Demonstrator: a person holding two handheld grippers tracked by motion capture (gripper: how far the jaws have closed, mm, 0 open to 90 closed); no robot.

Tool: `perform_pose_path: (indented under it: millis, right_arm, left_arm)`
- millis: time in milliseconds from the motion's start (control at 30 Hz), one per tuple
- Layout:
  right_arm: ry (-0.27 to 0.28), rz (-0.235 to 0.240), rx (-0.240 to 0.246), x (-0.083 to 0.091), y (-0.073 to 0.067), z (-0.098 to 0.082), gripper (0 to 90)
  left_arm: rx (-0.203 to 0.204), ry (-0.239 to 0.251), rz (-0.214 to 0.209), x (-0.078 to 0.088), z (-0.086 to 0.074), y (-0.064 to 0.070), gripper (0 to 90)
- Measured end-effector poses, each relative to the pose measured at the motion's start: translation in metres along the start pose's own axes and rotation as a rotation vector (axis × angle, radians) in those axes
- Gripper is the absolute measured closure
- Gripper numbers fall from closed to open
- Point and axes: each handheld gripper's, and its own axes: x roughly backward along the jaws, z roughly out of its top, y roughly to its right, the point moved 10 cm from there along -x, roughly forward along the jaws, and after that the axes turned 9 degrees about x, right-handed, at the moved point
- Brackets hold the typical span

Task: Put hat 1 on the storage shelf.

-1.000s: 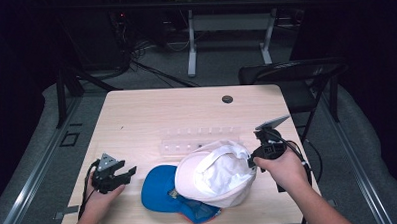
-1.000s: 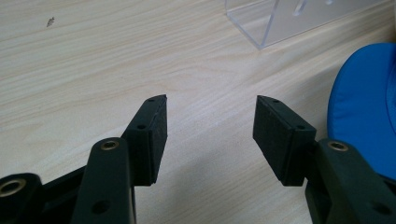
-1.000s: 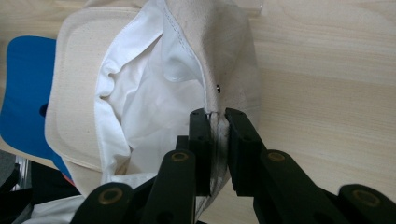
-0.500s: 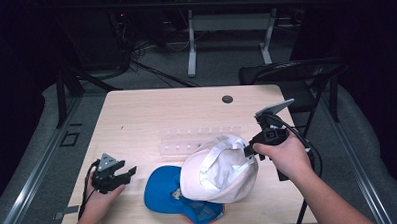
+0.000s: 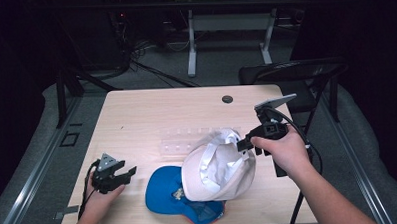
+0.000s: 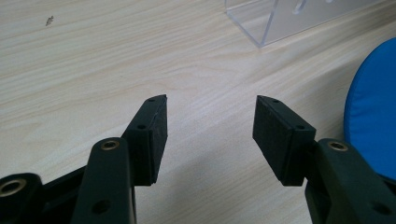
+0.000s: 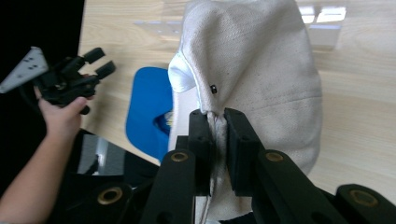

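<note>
A cream-white cap (image 5: 218, 166) hangs tilted above the table, its inside band showing, and my right gripper (image 5: 243, 143) is shut on its edge. In the right gripper view the jaws pinch the cap's fabric (image 7: 252, 70) at the right gripper (image 7: 216, 116). A blue cap (image 5: 166, 188) lies flat on the table under and left of the white one, also seen as a blue cap (image 7: 147, 112) and as a blue cap (image 6: 373, 112). My left gripper (image 5: 126, 170) rests open near the table's front left, with nothing between the left gripper (image 6: 210, 114) jaws.
A clear acrylic rack (image 5: 187, 140) lies mid-table behind the caps; its corner, the acrylic rack (image 6: 280, 18), shows ahead of the left jaws. A small black disc (image 5: 227, 99) sits near the far edge. A dark folding chair (image 5: 290, 74) stands off the table's far right corner.
My right gripper has lifted the white cap up and to the right, turning it so its inside shows and uncovering more of the blue cap. The left gripper has stayed put.
</note>
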Motion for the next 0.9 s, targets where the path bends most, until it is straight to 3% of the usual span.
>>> perform_pose_path:
  millis: [100,267,667,900]
  right_arm:
    - [0.002,0.029,-0.021,0.002,-0.002,0.0,82.1]
    - [0.01,0.143,-0.055,0.004,-0.012,0.001,82.1]
    - [0.085,0.473,-0.134,0.004,-0.047,0.007,82.2]
    - [0.135,0.555,-0.139,0.013,-0.061,0.015,82.2]
  left_arm:
    - [0.0,-0.001,0.0,0.0,0.0,0.0,45.5]
    - [-0.005,-0.003,0.001,0.0,0.0,0.0,45.5]
    - [-0.001,0.002,0.0,0.0,0.0,0.0,45.5]
    - [-0.002,0.002,-0.001,0.0,0.0,0.0,45.5]
